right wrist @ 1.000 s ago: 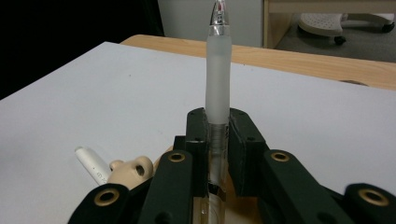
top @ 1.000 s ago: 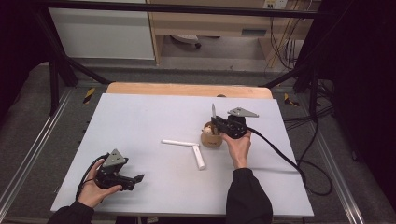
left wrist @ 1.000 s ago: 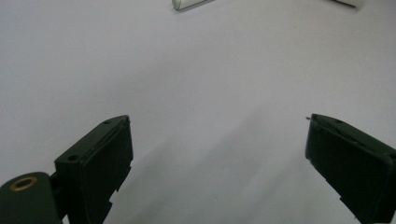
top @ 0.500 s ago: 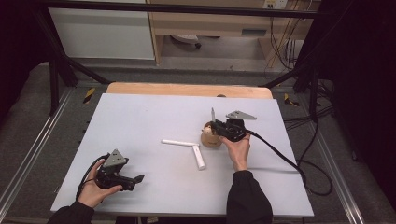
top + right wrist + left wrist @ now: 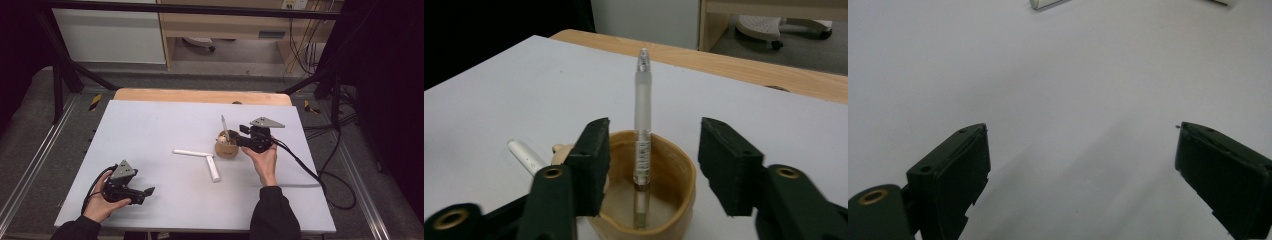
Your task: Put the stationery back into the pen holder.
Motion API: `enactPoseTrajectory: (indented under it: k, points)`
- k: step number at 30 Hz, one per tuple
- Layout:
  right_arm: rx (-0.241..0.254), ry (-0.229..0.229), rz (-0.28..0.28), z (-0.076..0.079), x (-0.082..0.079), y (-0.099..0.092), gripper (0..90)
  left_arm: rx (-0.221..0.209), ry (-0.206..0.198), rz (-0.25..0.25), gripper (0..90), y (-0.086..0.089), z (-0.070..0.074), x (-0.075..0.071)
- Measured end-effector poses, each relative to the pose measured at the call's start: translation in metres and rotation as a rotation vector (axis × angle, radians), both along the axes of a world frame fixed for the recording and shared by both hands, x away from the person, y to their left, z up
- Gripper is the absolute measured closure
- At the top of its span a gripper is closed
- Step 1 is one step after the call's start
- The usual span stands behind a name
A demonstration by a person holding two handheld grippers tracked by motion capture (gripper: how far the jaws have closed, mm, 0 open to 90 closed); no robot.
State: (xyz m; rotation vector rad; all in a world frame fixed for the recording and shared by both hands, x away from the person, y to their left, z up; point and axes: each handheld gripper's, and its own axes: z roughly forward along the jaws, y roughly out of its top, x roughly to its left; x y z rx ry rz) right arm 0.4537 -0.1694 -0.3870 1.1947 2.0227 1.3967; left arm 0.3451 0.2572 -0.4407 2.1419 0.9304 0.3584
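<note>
Where the person's left forearm comes in at the near left corner of the table (image 5: 150, 125), the left gripper (image 5: 142, 192) rests low on the grey top, jaws spread wide with only bare surface between them. In its own view the ends of two white pens show at the top edge.

Farther in, near mid-table: two white pens. One (image 5: 213, 167) runs toward the near edge, the other (image 5: 192, 153) lies crosswise to it; their ends nearly meet, forming a corner.

Just beyond and right of them stands a small wooden cup (image 5: 226, 147). A clear pen (image 5: 225, 128) stands in it, nearly upright, leaning against the far wall, tip well above the rim.

Right gripper (image 5: 234, 140), held in the right hand (image 5: 264, 159), sits just right of the cup at rim height. Its jaws have just been opening; they now stand apart on either side of the clear pen, pads not touching it.

Far edge: a strip of bare wood (image 5: 200, 96) beyond the grey top.
</note>
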Motion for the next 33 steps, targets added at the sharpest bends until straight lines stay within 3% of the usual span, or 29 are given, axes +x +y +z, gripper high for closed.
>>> enactPoseTrajectory:
  k: [7, 12, 17, 23, 33]
  points:
    - [-0.042, 0.027, 0.009, 0.013, -0.018, -0.011, 22.6, -0.003, 0.001, 0.001, 7.6, 0.0, 0.0, 0.0]
    - [-0.073, 0.028, 0.023, 0.015, -0.029, -0.012, 15.6, -0.004, 0.0, 0.005, 7.4, 0.001, 0.0, 0.0]
    - [-0.132, 0.085, 0.057, 0.014, -0.04, -0.007, 5.5, -0.002, 0.0, 0.006, 7.1, 0.0, 0.0, 0.0]
    - [-0.175, 0.102, 0.085, 0.009, -0.055, 0.006, 1.4, -0.002, 0.004, 0.009, 6.4, 0.001, 0.0, 0.001]
    - [-0.187, 0.146, 0.105, -0.007, -0.07, 0.02, 0.7, -0.001, 0.009, 0.012, 5.7, 0.002, -0.001, 0.001]
